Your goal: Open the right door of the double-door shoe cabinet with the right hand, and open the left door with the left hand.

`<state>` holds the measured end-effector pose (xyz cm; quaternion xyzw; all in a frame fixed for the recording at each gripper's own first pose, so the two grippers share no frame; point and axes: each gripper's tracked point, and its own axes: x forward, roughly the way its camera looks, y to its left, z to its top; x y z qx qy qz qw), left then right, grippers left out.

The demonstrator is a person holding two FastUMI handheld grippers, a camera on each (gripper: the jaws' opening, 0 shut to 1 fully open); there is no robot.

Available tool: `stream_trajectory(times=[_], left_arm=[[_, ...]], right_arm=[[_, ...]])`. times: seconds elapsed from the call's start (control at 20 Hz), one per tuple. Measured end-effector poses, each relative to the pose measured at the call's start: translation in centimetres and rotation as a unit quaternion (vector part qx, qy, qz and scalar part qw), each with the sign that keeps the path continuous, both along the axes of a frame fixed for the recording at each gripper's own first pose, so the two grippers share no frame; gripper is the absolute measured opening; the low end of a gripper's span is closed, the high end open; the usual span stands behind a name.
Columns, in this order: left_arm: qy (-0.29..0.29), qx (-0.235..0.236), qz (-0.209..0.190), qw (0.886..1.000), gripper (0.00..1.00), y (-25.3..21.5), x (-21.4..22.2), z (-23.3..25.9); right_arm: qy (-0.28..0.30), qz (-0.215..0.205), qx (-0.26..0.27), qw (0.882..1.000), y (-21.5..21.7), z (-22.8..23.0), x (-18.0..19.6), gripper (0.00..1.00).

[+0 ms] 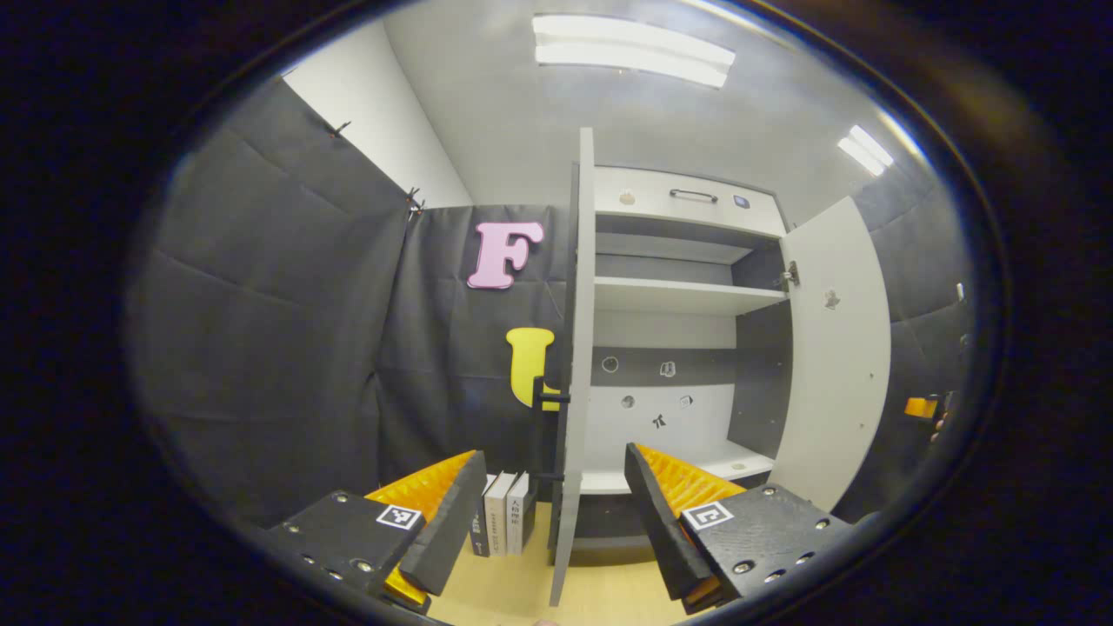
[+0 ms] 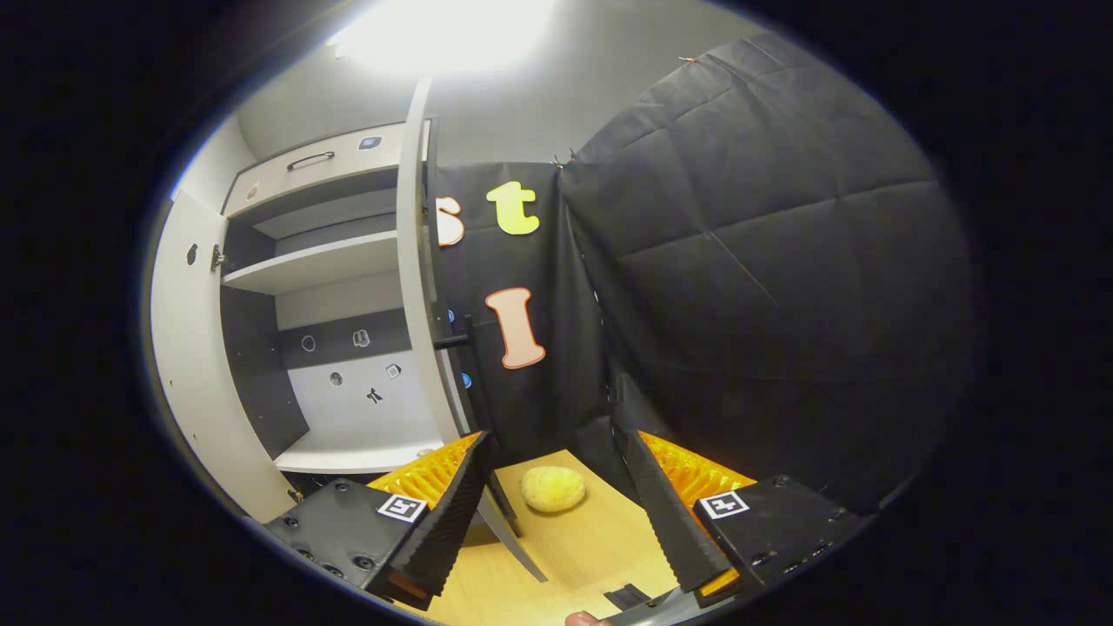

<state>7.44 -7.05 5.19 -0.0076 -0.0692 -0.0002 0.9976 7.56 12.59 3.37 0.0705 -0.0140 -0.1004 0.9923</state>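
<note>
Shoe cabinet [image 1: 687,287] stands upright, long axis vertical, interior shelves exposed. Left door [image 1: 574,365] swung out, seen edge-on toward the camera in the left gripper view; right door [image 1: 835,348] swung wide to the far side. Left tool [image 1: 552,513] spread, pinching nothing, the left door's edge between its fingers. Right tool [image 2: 556,509] spread, empty, near the right door's edge [image 2: 417,261]. Books [image 1: 504,513] and a yellow lump [image 2: 552,489] sit on the wooden surface [image 2: 591,548].
</note>
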Motion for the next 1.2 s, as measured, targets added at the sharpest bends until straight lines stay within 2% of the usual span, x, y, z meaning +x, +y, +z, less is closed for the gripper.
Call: stream_trajectory(times=[0.2,0.35,0.4,0.55,0.7,0.75,0.9,1.0,1.05,1.2], left_arm=[[0.015,-0.024,-0.015,0.999,0.90,-4.3,-0.1,-1.1],[0.018,-0.016,-0.015,1.000,0.96,-6.7,-0.2,-1.8],[0.023,-0.016,-0.008,1.000,0.89,-7.0,-0.3,-2.2],[0.024,-0.046,0.007,0.999,0.93,-7.6,0.1,-3.2],[0.054,-0.071,0.002,0.996,0.89,-9.1,0.7,-5.5],[0.067,-0.070,0.000,0.995,0.96,-9.4,0.8,-6.4],[0.089,-0.067,-0.006,0.994,0.89,-9.7,1.0,-7.3],[0.092,-0.067,-0.005,0.994,0.89,-9.6,1.0,-7.2],[0.093,-0.067,-0.002,0.993,0.93,-9.5,1.1,-7.3],[0.092,-0.063,-0.003,0.994,0.89,-9.4,1.1,-7.2]], right_arm=[[-0.017,0.038,-0.003,0.999,2.4,0.0,0.7,0.98],[0.001,0.065,-0.014,0.998,4.1,-1.9,0.9,0.98],[0.008,0.073,-0.017,0.997,4.5,-2.3,0.8,0.98],[0.026,0.093,-0.006,0.995,5.9,-4.0,0.3,0.98],[0.041,0.122,-0.016,0.992,7.9,-5.1,0.5,0.98],[0.046,0.128,-0.018,0.991,8.2,-5.3,0.6,0.98],[0.041,0.144,0.009,0.989,9.4,-5.4,0.9,0.98],[0.034,0.143,0.021,0.989,10.0,-5.2,1.2,0.98],[0.032,0.143,0.026,0.989,10.3,-5.3,1.2,0.98],[0.047,0.157,0.033,0.986,12.2,-6.4,0.8,0.98]])
